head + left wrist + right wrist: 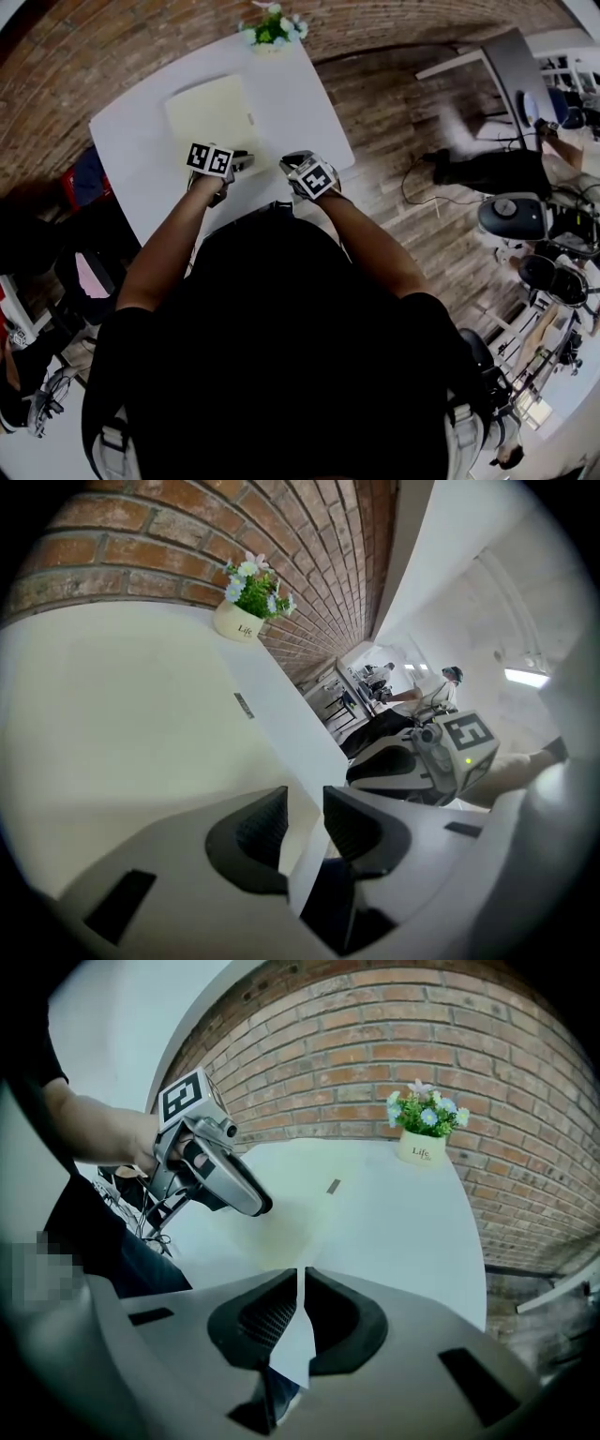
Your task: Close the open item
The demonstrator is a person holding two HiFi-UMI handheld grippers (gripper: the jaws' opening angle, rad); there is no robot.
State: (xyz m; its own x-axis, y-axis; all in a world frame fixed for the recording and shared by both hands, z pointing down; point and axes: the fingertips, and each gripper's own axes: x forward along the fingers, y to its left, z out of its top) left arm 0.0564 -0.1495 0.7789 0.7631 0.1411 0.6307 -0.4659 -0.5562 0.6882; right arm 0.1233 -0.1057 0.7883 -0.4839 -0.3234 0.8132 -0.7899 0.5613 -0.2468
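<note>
My left gripper [305,803] has its jaws apart with nothing pinched. Through the gap I see only the white table [300,103] and something dark below its edge. My right gripper [300,1279] has its jaws drawn almost together, leaving a thin slit that again shows only white table. Both sit at the near edge of the table, side by side and close to each other. Just ahead of the left one lies the folder [211,112]. It is a pale cream-yellow rectangle, plain and unmarked, and it looks flat on the tabletop with its cover down. A small grey tab [251,119] sits at its right edge. From the left gripper view its cream face [112,724] fills the space left of the jaws. Beyond it, at the far end of the table, a small pot of flowers [272,33] stands against the brick wall [375,1044].
</note>
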